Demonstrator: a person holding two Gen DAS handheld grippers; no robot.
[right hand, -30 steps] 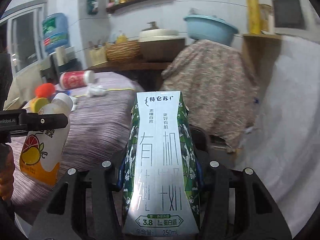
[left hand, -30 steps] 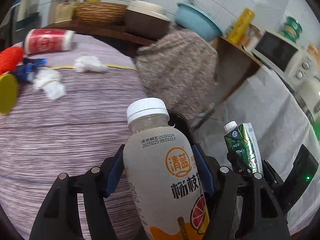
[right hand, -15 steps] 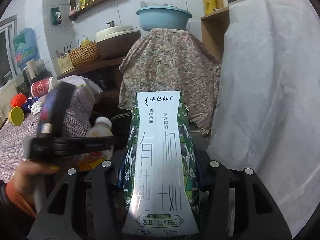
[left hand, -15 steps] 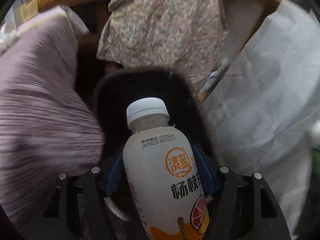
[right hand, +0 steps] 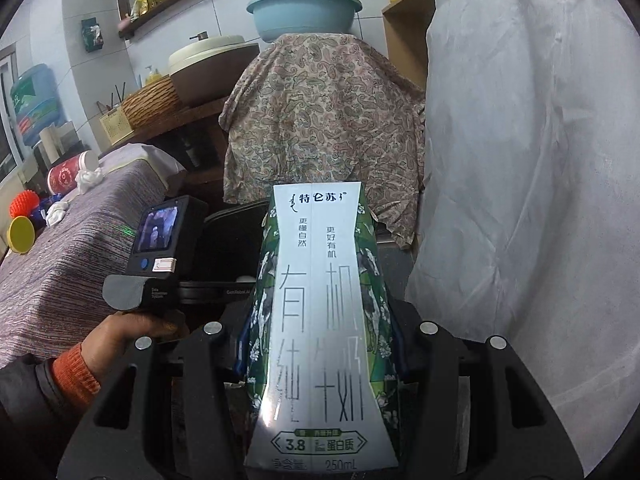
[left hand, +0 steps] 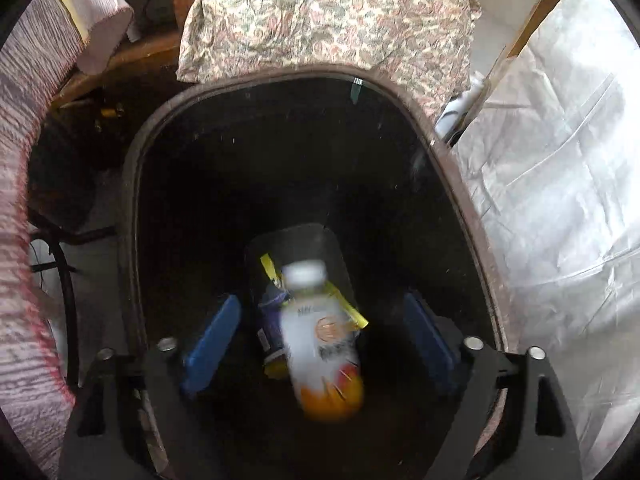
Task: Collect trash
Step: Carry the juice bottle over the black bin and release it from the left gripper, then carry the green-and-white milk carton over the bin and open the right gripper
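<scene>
My left gripper hangs over the mouth of a dark trash bin, its jaws opening wide. The white juice bottle with an orange base is blurred between the blue pads and touches neither; it is dropping into the bin. Below it lie yellow and purple wrappers. My right gripper is shut on a green and white milk carton, held upright. In the right wrist view the left gripper's body and the hand on it sit low at left, beside the bin.
A striped purple cloth covers the table at left, with a red can, crumpled tissues, a yellow disc and an orange ball on it. A paisley cloth drapes furniture behind the bin. White sheeting hangs at right.
The left gripper swung from the table to above the bin and tilted down. Its jaws spread and the juice bottle left them. The right gripper moved closer to the bin with the carton.
</scene>
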